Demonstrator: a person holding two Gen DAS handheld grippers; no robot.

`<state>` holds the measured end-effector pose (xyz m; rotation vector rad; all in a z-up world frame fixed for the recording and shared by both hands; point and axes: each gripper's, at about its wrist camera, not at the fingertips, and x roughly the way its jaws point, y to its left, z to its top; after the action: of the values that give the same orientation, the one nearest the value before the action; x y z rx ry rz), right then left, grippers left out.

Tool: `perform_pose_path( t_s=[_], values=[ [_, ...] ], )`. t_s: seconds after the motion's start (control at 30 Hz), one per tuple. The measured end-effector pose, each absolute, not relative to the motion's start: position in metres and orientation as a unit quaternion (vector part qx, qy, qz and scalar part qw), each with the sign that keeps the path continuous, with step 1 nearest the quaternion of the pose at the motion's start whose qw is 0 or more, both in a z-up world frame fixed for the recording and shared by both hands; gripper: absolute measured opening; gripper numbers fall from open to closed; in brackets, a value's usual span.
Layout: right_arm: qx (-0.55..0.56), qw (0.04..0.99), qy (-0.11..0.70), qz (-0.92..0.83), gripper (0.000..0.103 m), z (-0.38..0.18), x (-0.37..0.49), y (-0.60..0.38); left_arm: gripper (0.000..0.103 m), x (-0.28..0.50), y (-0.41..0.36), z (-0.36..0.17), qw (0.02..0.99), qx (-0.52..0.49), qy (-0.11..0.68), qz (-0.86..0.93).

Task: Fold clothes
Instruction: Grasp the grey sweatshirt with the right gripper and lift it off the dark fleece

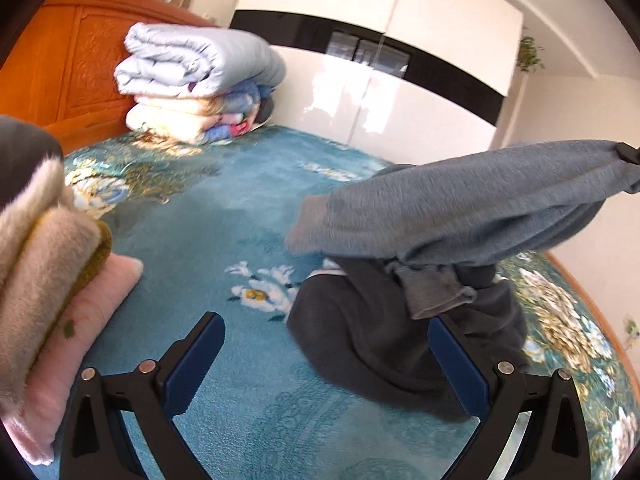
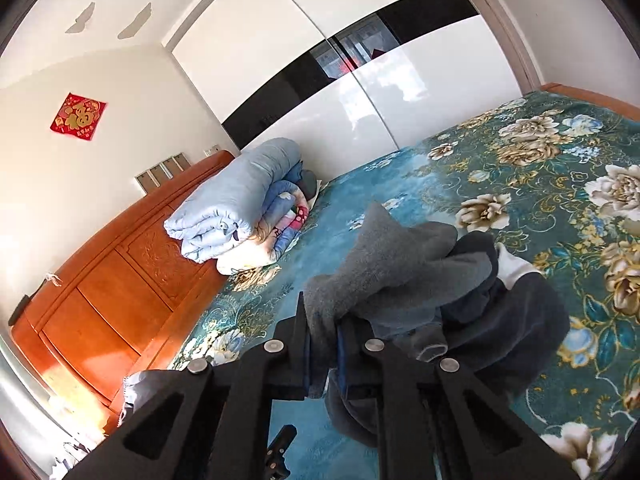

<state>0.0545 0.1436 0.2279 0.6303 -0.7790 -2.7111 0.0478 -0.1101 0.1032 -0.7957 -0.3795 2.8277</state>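
- My right gripper (image 2: 322, 344) is clamping the grey-blue garment (image 1: 472, 216), lifting it above the dark clothes (image 1: 360, 340) lying on the bed (image 1: 248, 208).
- My left gripper (image 1: 326, 364) is hovering, fingers spread, empty.
- Folded clothes (image 1: 48, 264) are sitting near left.

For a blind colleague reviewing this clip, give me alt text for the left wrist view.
The open left hand-held gripper hovers over a teal floral bedspread, beside a grey garment lifted above a dark garment. Folded clothes sit at left, stacked quilts by the headboard.

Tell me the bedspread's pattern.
Teal bedspread with cream and gold flowers; clearest in the right wrist view.
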Motion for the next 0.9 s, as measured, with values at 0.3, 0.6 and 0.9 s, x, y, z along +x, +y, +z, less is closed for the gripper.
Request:
perform_pose_path(
  t_s=[0.3, 0.6, 0.9],
  values=[
    [0.16, 0.044, -0.297, -0.94, 0.01, 0.238, 0.204, 0.235, 0.103, 0.1, -0.11, 0.103, 0.165, -0.286, -0.087, 0.94],
    [0.238, -0.188, -0.367, -0.879, 0.01, 0.132, 0.259, 0.355, 0.103, 0.112, -0.078, 0.092, 0.217, -0.337, -0.042, 0.915],
    [0.323, -0.137, -0.229, -0.908, 0.052, 0.121, 0.247, 0.284, 0.103, 0.127, -0.085, 0.079, 0.223, -0.367, -0.065, 0.901]
  ],
)
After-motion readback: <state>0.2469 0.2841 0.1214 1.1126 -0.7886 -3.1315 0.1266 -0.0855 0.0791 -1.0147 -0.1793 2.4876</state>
